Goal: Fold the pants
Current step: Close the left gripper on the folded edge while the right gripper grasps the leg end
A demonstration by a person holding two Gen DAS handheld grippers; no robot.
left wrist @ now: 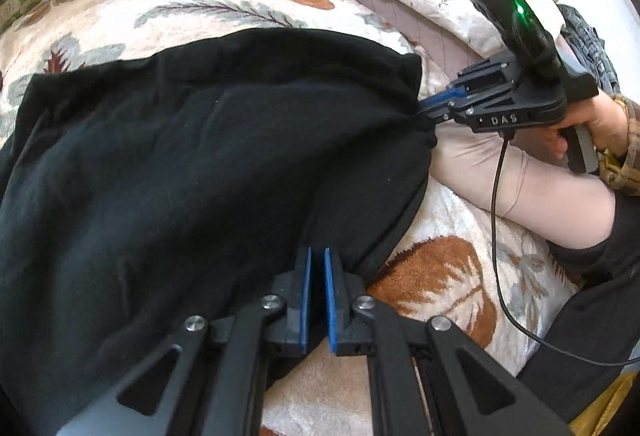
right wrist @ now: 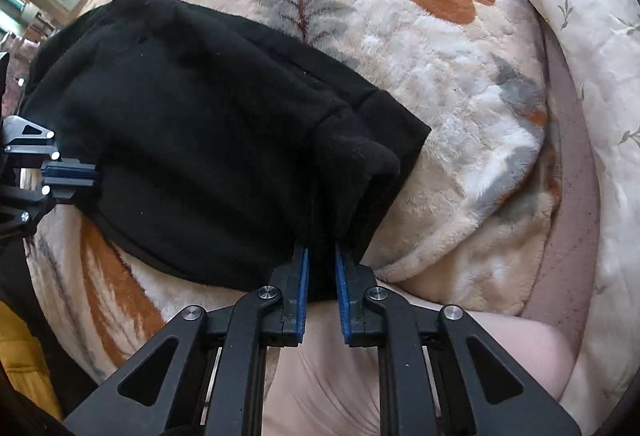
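Now both grippers, left gripper and right gripper, are clenched on the near edge of the black pants lying part-folded on the leaf-print blanket, so lift both corners evenly, keeping the cloth taut.

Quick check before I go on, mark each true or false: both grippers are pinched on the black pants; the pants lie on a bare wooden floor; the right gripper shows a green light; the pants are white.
1. Both grippers are pinched on the pants. True: the left gripper and the right gripper each clamp an edge of the black pants.
2. Pants on a bare wooden floor. False: on a leaf-patterned blanket.
3. Right gripper shows a green light. True, in the left wrist view.
4. Pants are white. False: black.
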